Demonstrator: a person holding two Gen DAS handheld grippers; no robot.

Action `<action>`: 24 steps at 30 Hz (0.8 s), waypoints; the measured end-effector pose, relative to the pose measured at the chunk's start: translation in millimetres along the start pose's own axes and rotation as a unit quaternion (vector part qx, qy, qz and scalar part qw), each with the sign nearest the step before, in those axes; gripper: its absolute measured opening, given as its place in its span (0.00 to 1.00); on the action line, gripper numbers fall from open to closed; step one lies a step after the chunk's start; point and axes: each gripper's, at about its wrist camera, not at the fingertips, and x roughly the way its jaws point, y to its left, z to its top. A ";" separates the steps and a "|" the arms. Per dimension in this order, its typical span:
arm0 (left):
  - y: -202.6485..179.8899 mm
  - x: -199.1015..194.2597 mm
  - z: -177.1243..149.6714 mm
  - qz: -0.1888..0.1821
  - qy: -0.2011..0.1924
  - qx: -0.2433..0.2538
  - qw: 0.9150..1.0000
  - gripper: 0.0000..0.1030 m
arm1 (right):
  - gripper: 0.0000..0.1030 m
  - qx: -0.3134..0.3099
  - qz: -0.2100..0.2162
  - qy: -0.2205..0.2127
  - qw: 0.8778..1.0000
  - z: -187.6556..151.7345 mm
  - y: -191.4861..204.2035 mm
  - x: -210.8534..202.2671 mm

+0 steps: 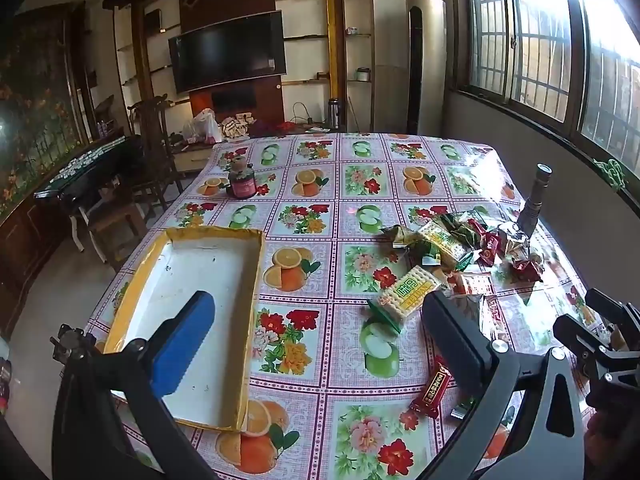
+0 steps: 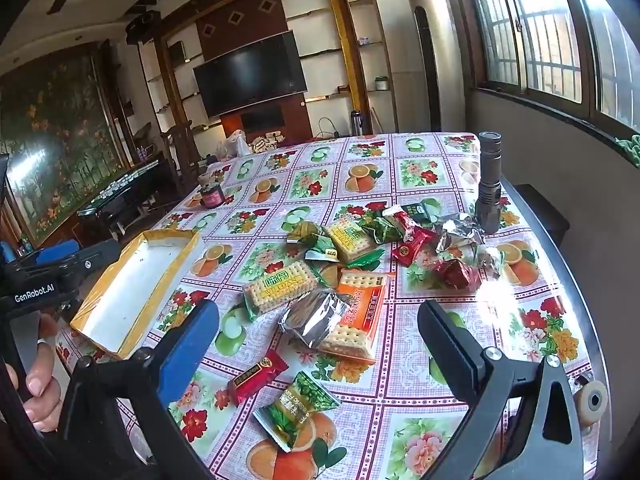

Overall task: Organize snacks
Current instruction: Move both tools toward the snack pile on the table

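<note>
**A:** Where do the snacks lie from your tongs?

**B:** Both pairs are spread wide and pinch nothing. Your right tongs (image 2: 318, 344) hover over the near edge of the surface (image 2: 420, 160), and the snack pile (image 2: 360, 248) spreads straight ahead of them. Closest in, between the two fingers, sits a silver foil packet (image 2: 316, 316) lying on an orange cracker pack (image 2: 356, 312).

**A:** And the left tongs?

**B:** Your left tongs (image 1: 316, 336) point more at the empty white tray (image 1: 200, 280) with its yellow rim, which lies ahead and to the left. The pile sits off to their right, with a green cracker pack (image 1: 404, 294) nearest.

**A:** Which way does that pack run?

**B:** Its long axis runs slantwise, from near-left to far-right, so the tongs would need to close across its short side.

**A:** Which hand is better placed?

**B:** In my judgement the right one picks and the tray is the goal, well to its left.
</note>
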 end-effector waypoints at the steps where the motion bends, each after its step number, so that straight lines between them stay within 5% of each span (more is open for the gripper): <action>1: -0.2 -0.4 0.1 -0.001 0.000 0.001 1.000 1.00 | 0.97 0.000 -0.001 0.001 1.000 1.9 1.1 0.2; 13: -10.4 11.3 -10.1 -0.009 0.016 0.008 1.000 1.00 | 0.97 0.003 -0.003 0.016 1.000 -6.6 -4.7 2.5; 24: -22.9 41.1 -37.9 -0.047 0.083 0.031 0.995 1.00 | 0.97 0.010 -0.006 0.055 0.998 -23.8 -20.0 8.8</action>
